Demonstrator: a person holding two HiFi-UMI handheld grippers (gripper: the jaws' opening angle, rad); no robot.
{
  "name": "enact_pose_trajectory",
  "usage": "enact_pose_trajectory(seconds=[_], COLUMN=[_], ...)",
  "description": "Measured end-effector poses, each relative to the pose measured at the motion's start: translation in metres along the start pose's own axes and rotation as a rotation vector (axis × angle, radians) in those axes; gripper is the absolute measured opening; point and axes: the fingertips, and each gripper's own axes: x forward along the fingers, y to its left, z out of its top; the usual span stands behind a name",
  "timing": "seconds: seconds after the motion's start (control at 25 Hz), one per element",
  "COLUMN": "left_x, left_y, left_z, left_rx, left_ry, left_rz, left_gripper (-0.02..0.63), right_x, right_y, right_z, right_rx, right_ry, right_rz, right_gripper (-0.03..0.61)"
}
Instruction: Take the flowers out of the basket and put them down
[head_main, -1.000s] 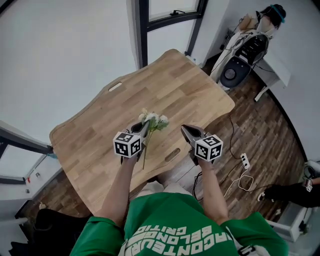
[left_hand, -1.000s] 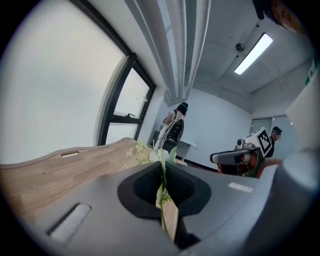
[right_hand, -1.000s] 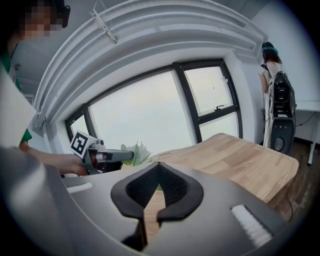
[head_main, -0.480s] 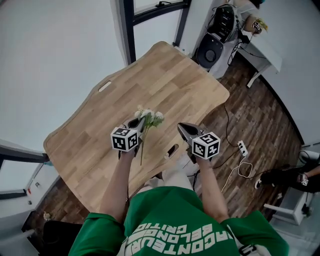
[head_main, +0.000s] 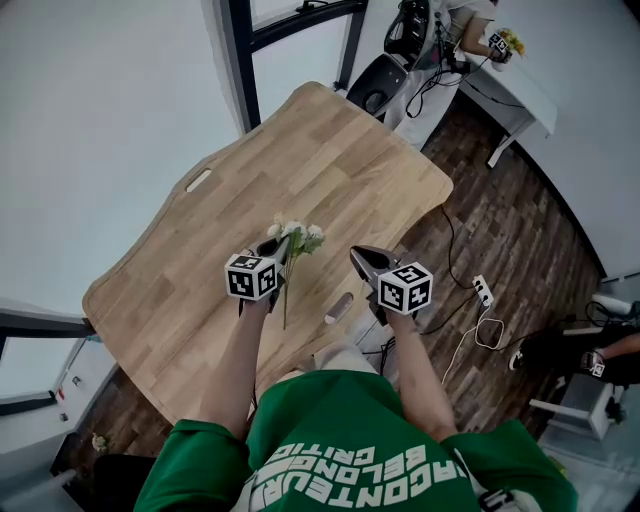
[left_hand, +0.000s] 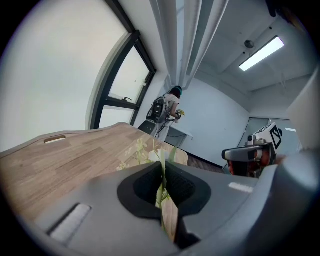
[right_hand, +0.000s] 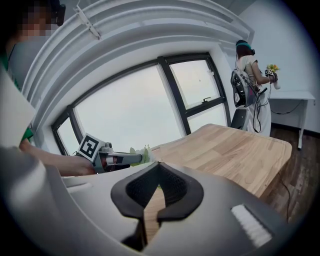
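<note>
Wood fills the middle of the head view: a pale plank table (head_main: 300, 170) runs from eight o'clock up to one o'clock, and a dark plank floor (head_main: 500, 220) lies beyond its edge at three o'clock. On that floor a white power strip (head_main: 482, 293) lies with its cable at four o'clock. A black-framed window (head_main: 235, 60) stands at twelve o'clock. At one o'clock a white desk (head_main: 520, 90) has another person (head_main: 450, 15) beside it. Near the centre we hold the left gripper (head_main: 278, 246), clamped on the flowers (head_main: 298, 235). The white blooms sit at its tip and the green stem hangs toward six o'clock over the table. Whether the stem touches the wood we cannot tell. Our right gripper (head_main: 358, 256) sits just beside them at three o'clock, apart from the blooms.

From the left gripper view, the table spreads out at nine o'clock, the window rises at eleven o'clock, and a ceiling light (left_hand: 261, 52) glows at one o'clock. The left gripper (left_hand: 161, 167) has its pads pressed tight on the flowers' stem, with the blooms (left_hand: 142, 152) poking out just past the tip. The right gripper (left_hand: 245, 155) shows at three o'clock.

From the right gripper view, the window arcs across twelve o'clock and the table reaches to three o'clock. The other person stands at the white desk at two o'clock. The right gripper (right_hand: 158, 165) has its jaws together with nothing between them. At nine o'clock the left gripper (right_hand: 125, 159) carries the flowers (right_hand: 142, 154).
</note>
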Motion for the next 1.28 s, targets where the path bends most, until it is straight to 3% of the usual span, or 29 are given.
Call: enact_pose_trajectory(seconds=[0.32,0.68,1.0,1.28], left_x=[0.026,0.058,0.089,0.095], left_y=[0.002,0.02,0.045,0.053], left_z=[-0.011,0.005,-0.037,-0.065], left_rx=[0.001,0.018,-0.03,-0.08], left_ry=[0.043,0.063,0.176,0.206], left_rz=[-0.029,-0.051,-0.033,-0.009], left_gripper=[0.026,0.026,0.026,0.031], right_x=[0.031,0.06,0.085,0.09], right_y=[-0.024,-0.044,-0.058,-0.066], right_z=[-0.035,-0.033,-0.044,-0.058], right_rx=[0.05,0.064,0.089,0.103], right_ry=[0.084,0.124,0.18,0.22], right_rz=[-0.014,-0.016,-0.01,-0.005], right_gripper=[0.006,0.006,0.006,0.006])
